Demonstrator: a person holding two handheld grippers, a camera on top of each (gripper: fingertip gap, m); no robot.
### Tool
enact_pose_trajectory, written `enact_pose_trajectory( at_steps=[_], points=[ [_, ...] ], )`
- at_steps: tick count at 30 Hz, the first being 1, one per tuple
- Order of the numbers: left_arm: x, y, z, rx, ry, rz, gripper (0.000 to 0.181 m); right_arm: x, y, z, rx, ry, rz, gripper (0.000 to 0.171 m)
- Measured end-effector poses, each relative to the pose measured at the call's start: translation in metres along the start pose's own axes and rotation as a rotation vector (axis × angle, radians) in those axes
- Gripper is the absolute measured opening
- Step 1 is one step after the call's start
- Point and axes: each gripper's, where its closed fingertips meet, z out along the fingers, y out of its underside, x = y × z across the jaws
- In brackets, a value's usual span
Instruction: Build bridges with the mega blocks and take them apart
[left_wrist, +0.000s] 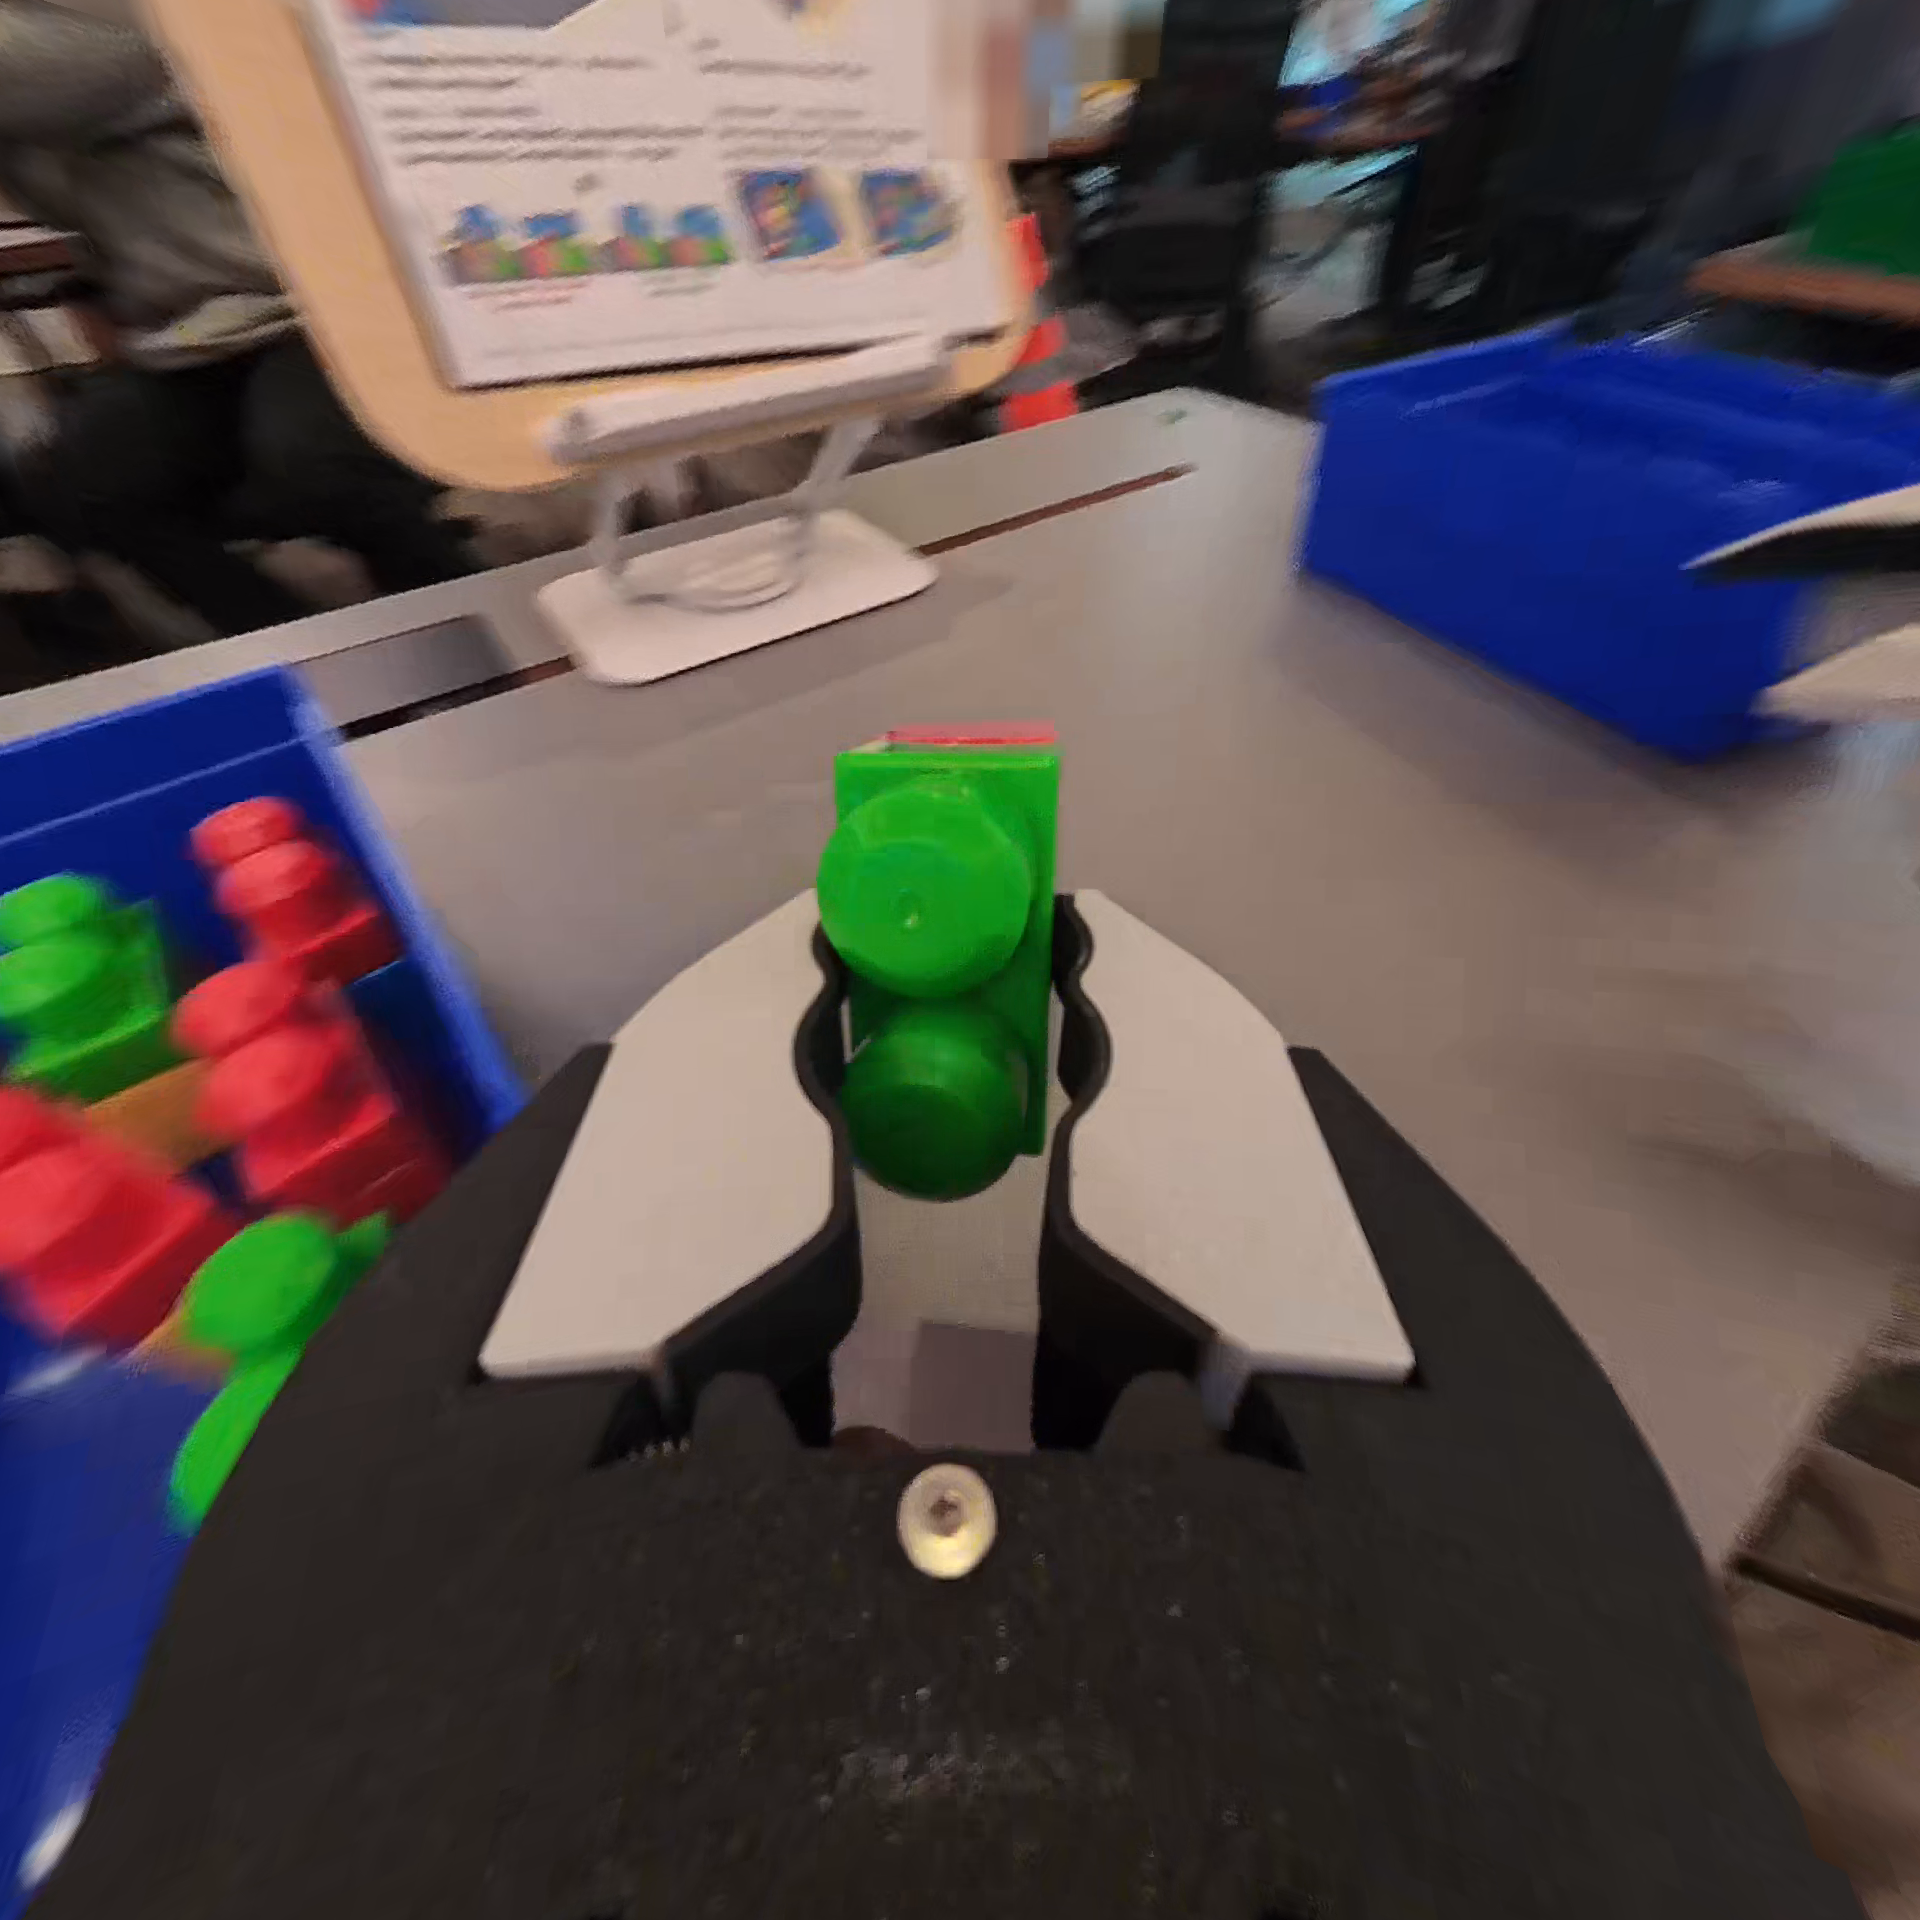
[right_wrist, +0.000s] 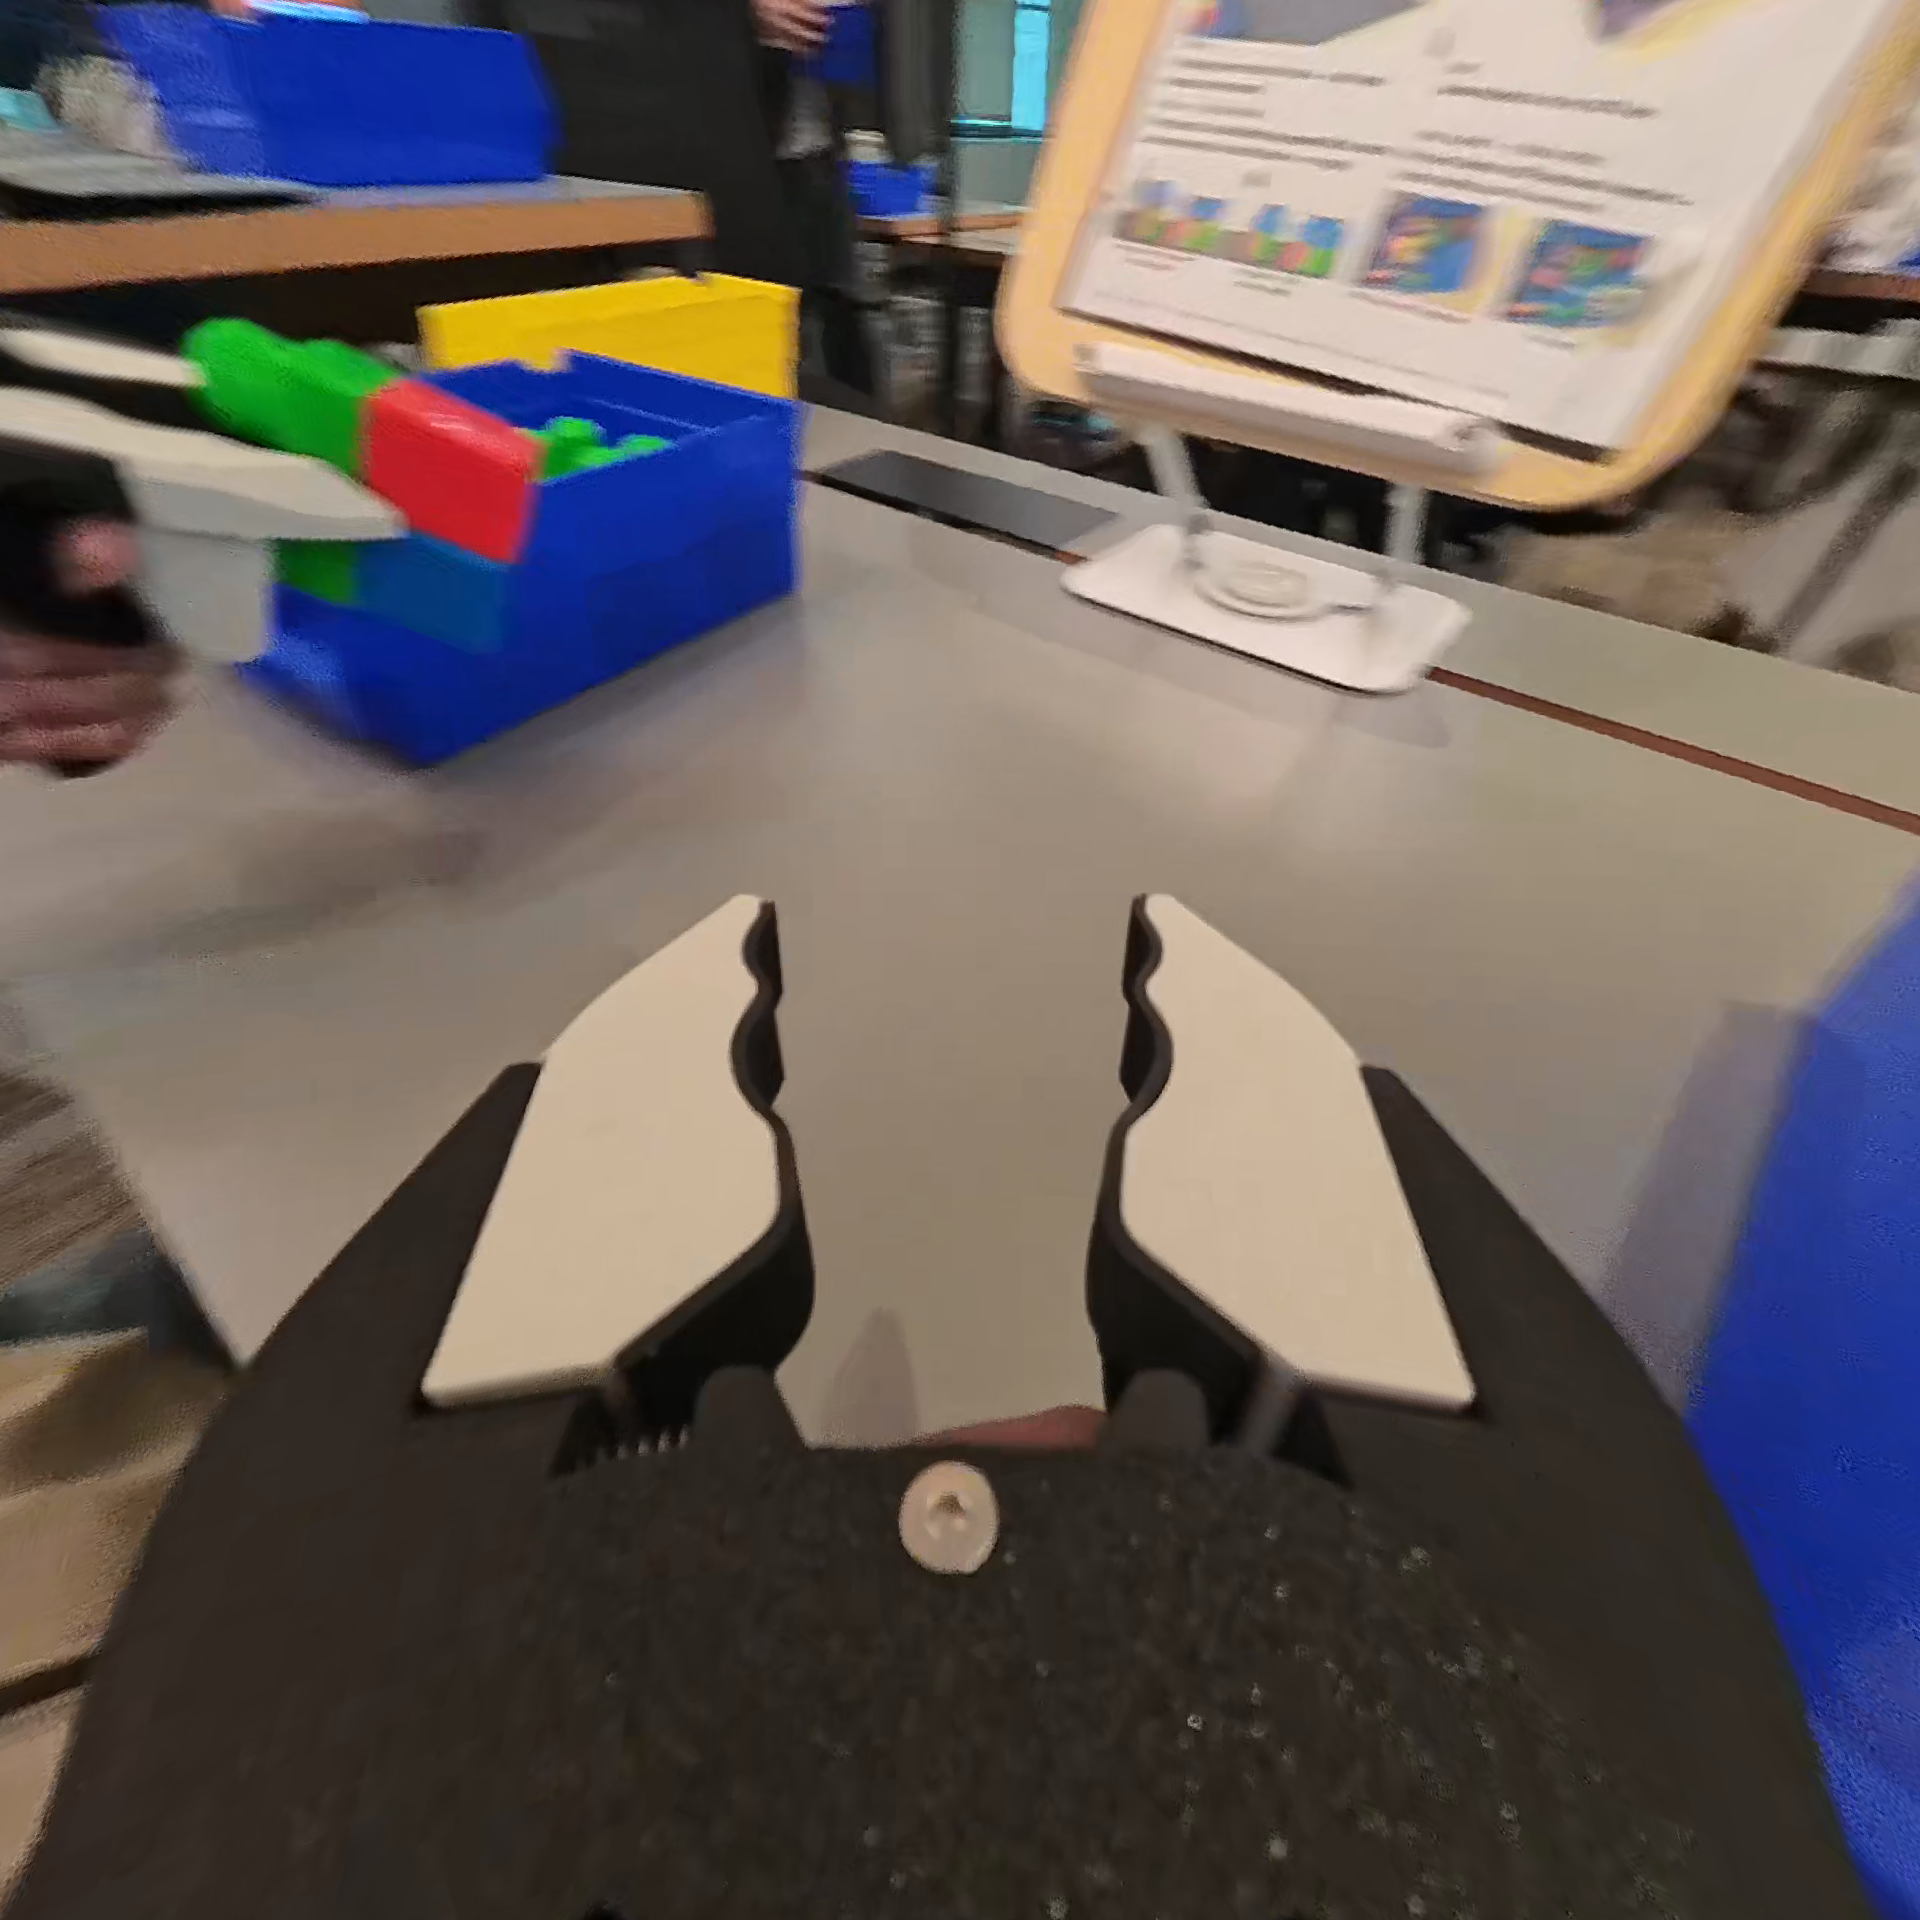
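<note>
Two tools are showing, one in each of your hands. Your left tool (left_wrist: 940, 935) is gripping a green block (left_wrist: 940, 966) between its fingers, studs pointing back toward the camera, and a red block (right_wrist: 449, 480) is sitting joined to the green one's far end. In the right wrist view that pair is hanging at the upper left of the frame, above the desk (right_wrist: 935, 790) and in front of a blue bin (right_wrist: 623, 582). In the left wrist view the same bin is filling the lower left of the frame, and red and green blocks (left_wrist: 281, 1049) are lying loose inside it. Your right tool (right_wrist: 951, 914) is hovering over bare desk at the centre of its own frame, fingers spread wide and holding nothing. A second blue bin (left_wrist: 1538, 540) is resting at the upper right of the left wrist view. An instruction sheet on a stand (right_wrist: 1382, 208) is standing at the desk's far edge, blurred.
</note>
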Motion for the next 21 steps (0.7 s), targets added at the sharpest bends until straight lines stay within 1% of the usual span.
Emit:
enact_pose_trajectory(
  at_steps=[2,4,5,7,10,13,14,15,17,21],
  points=[
    [0.021,-0.016,0.005,0.067,0.207,-0.047,0.038,-0.022,-0.010,0.010,0.013,-0.189,-0.032,0.064],
    [0.044,-0.031,0.007,0.125,0.404,-0.060,0.038,-0.041,-0.023,0.020,0.033,-0.341,-0.071,0.067],
    [0.054,-0.038,0.008,0.156,0.474,-0.054,0.037,-0.050,-0.029,0.025,0.044,-0.415,-0.070,0.068],
    [0.076,-0.045,0.013,0.171,0.616,-0.042,0.037,-0.063,-0.044,0.034,0.081,-0.542,-0.041,0.069],
    [0.103,-0.048,0.019,0.181,0.773,-0.035,0.037,-0.074,-0.064,0.044,0.149,-0.655,0.012,0.069],
    [0.122,-0.046,0.027,0.187,0.855,-0.042,0.037,-0.082,-0.067,0.050,0.163,-0.705,0.020,0.067],
    [0.126,-0.045,0.029,0.187,0.874,-0.062,0.037,-0.084,-0.066,0.050,0.162,-0.713,0.013,0.064],
    [0.129,-0.045,0.032,0.185,0.891,-0.086,0.037,-0.085,-0.065,0.049,0.165,-0.716,0.011,0.059],
    [0.134,-0.043,0.032,0.193,0.928,-0.115,0.037,-0.083,-0.067,0.045,0.193,-0.723,0.025,0.038],
    [0.138,-0.039,0.035,0.193,0.916,-0.088,0.037,-0.082,-0.061,0.042,0.172,-0.730,0.029,0.036]
  ],
)
